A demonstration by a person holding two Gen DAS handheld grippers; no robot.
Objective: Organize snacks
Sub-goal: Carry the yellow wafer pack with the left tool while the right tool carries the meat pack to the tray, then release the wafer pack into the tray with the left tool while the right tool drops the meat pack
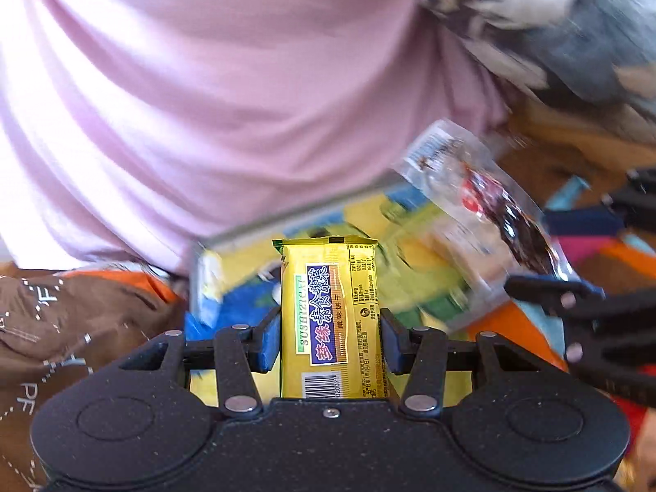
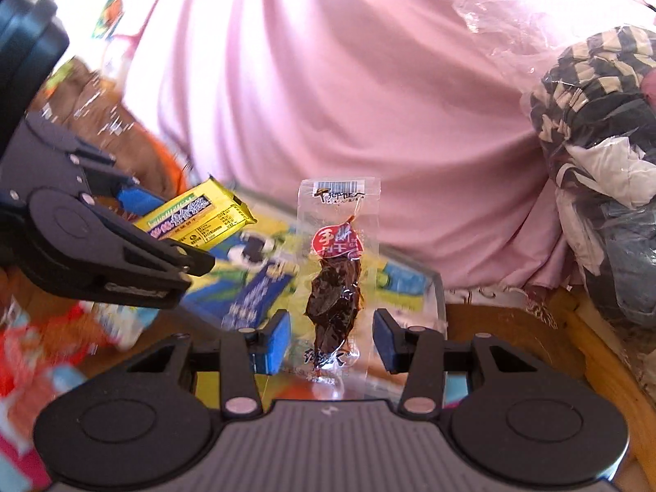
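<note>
Upright between the blue pads of the left gripper [image 1: 330, 338] stands a yellow biscuit pack [image 1: 330, 320], both pads pressed against its sides, so it is clamped. Beside it, the right gripper [image 2: 331, 338] carries a clear packet [image 2: 337, 283] of dark dried snack; the packet stands upright between the pads, but a gap shows on the right side, so whether the grip is tight cannot be told. Both snacks hang above a blurred yellow-and-blue box [image 1: 246, 283]. Behind rises pink cloth [image 2: 328, 82], with a bag of clothes [image 2: 598, 172] at the right.

Pink cloth [image 1: 213, 94], checkered bundle [image 2: 594, 94]
</note>
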